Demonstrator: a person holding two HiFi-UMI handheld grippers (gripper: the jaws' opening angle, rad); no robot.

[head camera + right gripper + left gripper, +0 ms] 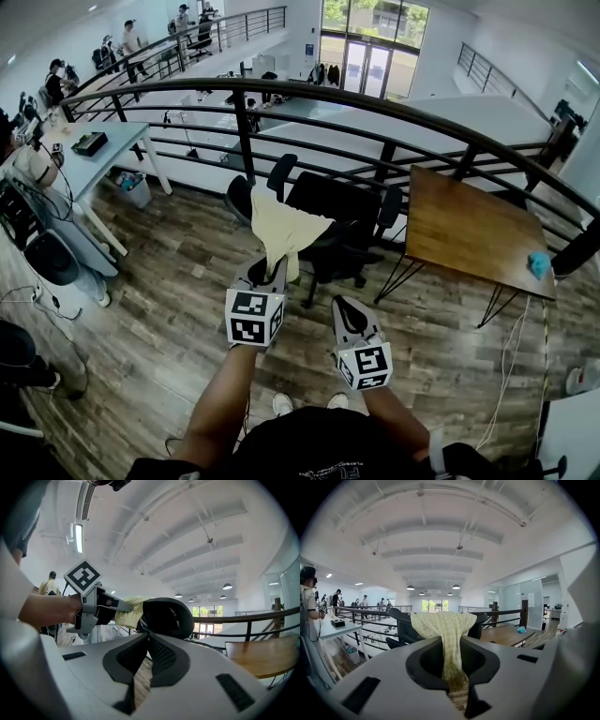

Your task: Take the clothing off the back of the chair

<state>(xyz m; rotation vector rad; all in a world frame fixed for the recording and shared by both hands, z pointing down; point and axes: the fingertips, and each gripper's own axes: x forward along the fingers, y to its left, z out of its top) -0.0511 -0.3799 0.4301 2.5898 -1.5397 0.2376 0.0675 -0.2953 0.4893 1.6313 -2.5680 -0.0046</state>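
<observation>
At the back of the chair (339,214), left claw (272,274) pinches the hanging tail of pale yellow clothing (279,228), jaws nearly together; right claw (343,302) sits closed, empty, just beside.

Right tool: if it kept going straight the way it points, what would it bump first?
Probably the black mesh office chair, whose back fills the view just ahead of the right tool. The pale yellow cloth draped over it sits further left, pinched by the left tool.
</observation>
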